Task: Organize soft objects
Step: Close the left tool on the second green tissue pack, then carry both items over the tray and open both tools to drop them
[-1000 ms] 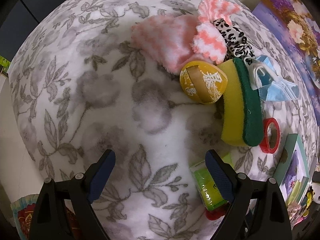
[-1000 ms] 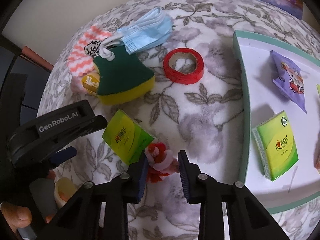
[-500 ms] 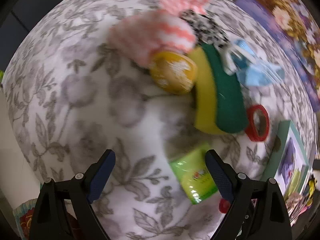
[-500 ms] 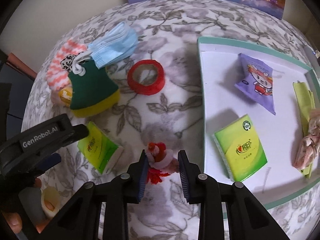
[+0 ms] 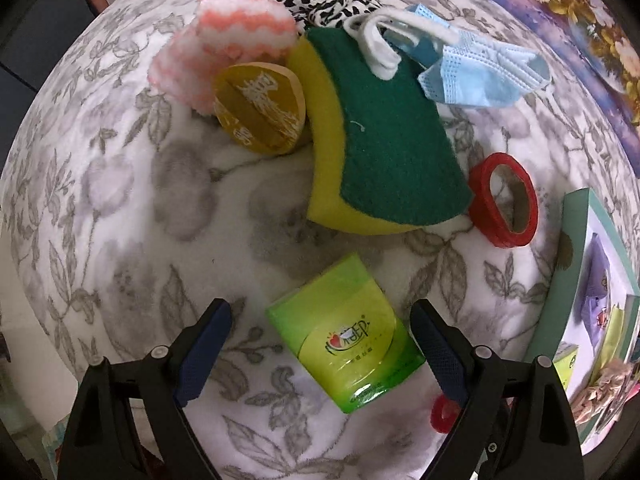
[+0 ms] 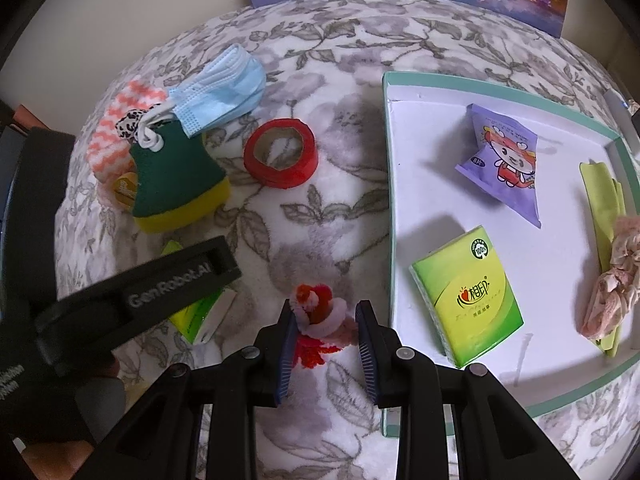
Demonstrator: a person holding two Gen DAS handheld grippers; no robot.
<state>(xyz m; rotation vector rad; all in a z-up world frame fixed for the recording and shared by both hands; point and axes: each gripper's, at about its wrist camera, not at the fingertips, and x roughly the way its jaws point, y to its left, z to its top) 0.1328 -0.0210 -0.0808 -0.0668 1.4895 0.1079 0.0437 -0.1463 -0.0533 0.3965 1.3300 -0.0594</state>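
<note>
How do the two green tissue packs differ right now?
The tissue pack on the blanket lies between the open left gripper fingers; the tissue pack in the tray lies on the white tray floor, away from both grippers. Both are the same green, logo side up.

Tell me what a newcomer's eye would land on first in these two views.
The green-and-yellow sponge dominates the heap on the floral blanket, with a blue face mask draped at its far edge and a red tape roll beside it. Nearer, a green tissue pack lies between the open left gripper fingers. The right gripper pinches a red-and-pink fuzzy toy just left of the white tray.
</note>
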